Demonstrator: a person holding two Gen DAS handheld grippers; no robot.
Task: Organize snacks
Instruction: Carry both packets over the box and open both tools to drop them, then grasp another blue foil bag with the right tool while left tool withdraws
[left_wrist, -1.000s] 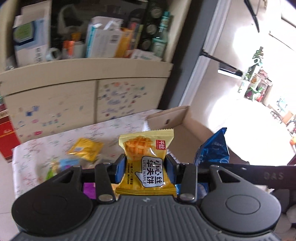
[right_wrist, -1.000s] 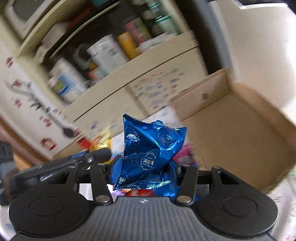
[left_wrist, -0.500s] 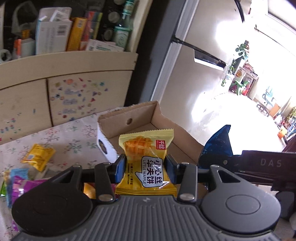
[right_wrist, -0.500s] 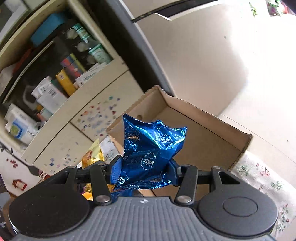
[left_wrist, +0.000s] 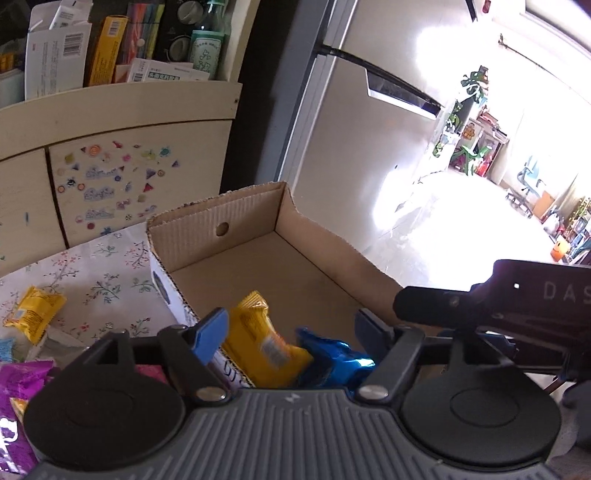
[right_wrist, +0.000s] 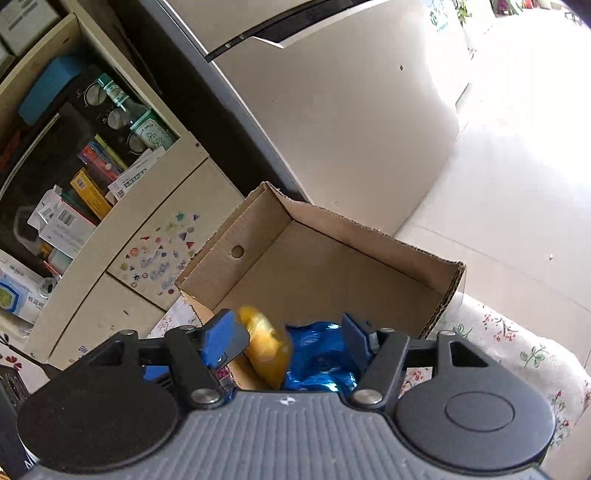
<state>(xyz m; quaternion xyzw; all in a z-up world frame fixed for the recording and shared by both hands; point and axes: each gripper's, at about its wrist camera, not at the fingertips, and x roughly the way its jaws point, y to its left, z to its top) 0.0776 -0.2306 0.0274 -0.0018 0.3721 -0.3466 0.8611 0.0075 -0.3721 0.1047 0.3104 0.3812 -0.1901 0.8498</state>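
Yellow packet (left_wrist: 264, 347); blue foil packet (left_wrist: 332, 363); brown box (left_wrist: 314, 280); floral tablecloth (left_wrist: 107, 277)

The box (left_wrist: 321, 254) is matt brown corrugated cardboard with rough torn edges. The yellow packet (left_wrist: 264, 347) and blue packet (left_wrist: 332, 363) are glossy crinkled foil. The table (left_wrist: 107, 273) wears floral printed cloth.

Both wrist cams: close, over box (left_wrist: 325, 280).
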